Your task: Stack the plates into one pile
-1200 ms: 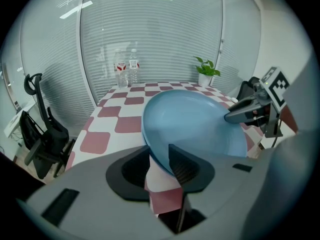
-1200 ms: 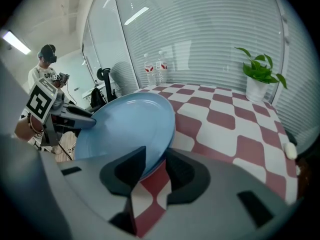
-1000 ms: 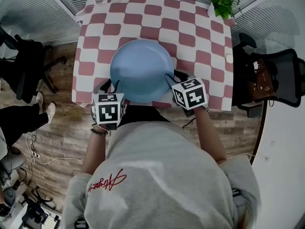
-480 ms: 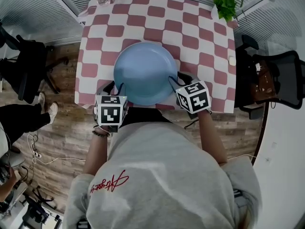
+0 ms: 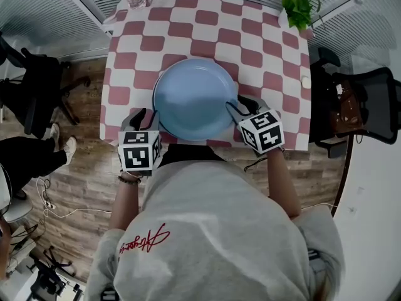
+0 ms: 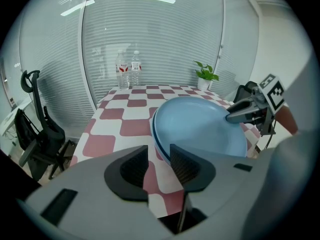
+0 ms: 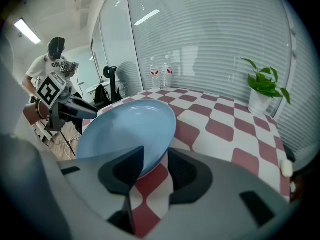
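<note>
Over the last second both pairs of jaws have been opening. Your grippers, which sat on the plate's near rim, have eased back from it, and the plate has kept its place on the cloth.

Head view: the blue plate (image 5: 194,96) lies flat on the checked cloth (image 5: 263,39), close to the table's near edge. Your left gripper (image 5: 146,115) is just beside its left rim and your right gripper (image 5: 240,105) is at its right rim. One on each side is probably how you carried it level, and it now looks set down.

Left gripper view: the jaws of your left gripper (image 6: 159,154) stand moderately apart and grip nothing. Only cloth shows in the gap, and the plate (image 6: 200,129) starts just beyond the tips. Its rim shows a second edge underneath, so I judge it already rests on another plate, though I can't be sure.

Right gripper view: your right gripper (image 7: 156,156) is open about as far. The plate's (image 7: 125,129) rim reaches into the gap, but the pads don't press on it, so you hold nothing there either.
</note>
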Motion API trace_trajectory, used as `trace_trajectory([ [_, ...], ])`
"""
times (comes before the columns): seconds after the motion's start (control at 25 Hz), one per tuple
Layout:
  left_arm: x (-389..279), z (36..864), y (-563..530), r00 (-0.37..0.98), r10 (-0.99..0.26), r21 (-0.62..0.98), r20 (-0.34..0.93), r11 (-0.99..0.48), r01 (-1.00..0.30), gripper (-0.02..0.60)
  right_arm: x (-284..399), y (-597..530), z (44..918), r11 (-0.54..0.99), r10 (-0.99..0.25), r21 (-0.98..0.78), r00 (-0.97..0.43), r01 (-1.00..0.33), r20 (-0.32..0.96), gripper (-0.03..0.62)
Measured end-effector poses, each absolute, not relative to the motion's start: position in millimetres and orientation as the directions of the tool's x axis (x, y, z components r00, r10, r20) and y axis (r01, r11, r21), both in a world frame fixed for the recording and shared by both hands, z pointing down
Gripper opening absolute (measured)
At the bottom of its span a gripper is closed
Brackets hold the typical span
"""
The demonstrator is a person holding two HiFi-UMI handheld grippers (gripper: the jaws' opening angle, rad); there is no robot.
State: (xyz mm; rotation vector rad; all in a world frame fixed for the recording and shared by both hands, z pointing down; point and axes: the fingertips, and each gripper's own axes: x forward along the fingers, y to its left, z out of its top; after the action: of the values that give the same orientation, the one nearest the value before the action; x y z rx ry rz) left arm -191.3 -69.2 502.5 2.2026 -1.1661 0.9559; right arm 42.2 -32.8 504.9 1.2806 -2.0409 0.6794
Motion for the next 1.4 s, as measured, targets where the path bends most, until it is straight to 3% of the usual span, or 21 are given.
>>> trace_trajectory([
  [0.24, -192.7, 497.4, -78.6, 0.401, -0.536, 0.071, 0.743, -0.532, -0.844, 0.144, 42.2, -38.3, 504.7, 0.404, -0.619, -0.027, -0.295, -0.914, 0.728, 0.148],
  [0.44, -193.9, 493.1, -83.6, 0.417, -0.537, 0.085, 0.733, -0.536, -0.840, 0.144, 44.5, -41.9, 501.5, 0.381, -0.674, 0.021, -0.262, -0.924, 0.690, 0.189],
  [0.72, -190.5, 462.5, -100.9, 0.475, -0.607, 0.098, 0.637, -0.547, -0.831, 0.118, 45.5, -69.2, 428.9, 0.274, -0.867, -0.182, -0.324, -0.945, 0.378, 0.186],
  [0.84, -186.9, 442.9, -107.9, 0.494, -0.643, 0.086, 0.585, -0.556, -0.827, 0.094, 33.6, -73.6, 388.7, 0.336, -0.896, -0.237, -0.387, -0.912, 0.217, 0.121],
  [1.0, -181.2, 412.8, -115.9, 0.538, -0.688, 0.104, 0.487, -0.566, -0.818, 0.069, 23.9, -76.5, 354.0, 0.352, -0.918, -0.159, -0.373, -0.923, 0.136, 0.037],
  [1.4, -175.3, 346.0, -132.3, 0.574, -0.753, 0.029, 0.320, -0.598, -0.801, 0.054, -2.4, -83.5, 294.2, 0.392, -0.920, -0.033, -0.393, -0.919, 0.009, 0.012],
])
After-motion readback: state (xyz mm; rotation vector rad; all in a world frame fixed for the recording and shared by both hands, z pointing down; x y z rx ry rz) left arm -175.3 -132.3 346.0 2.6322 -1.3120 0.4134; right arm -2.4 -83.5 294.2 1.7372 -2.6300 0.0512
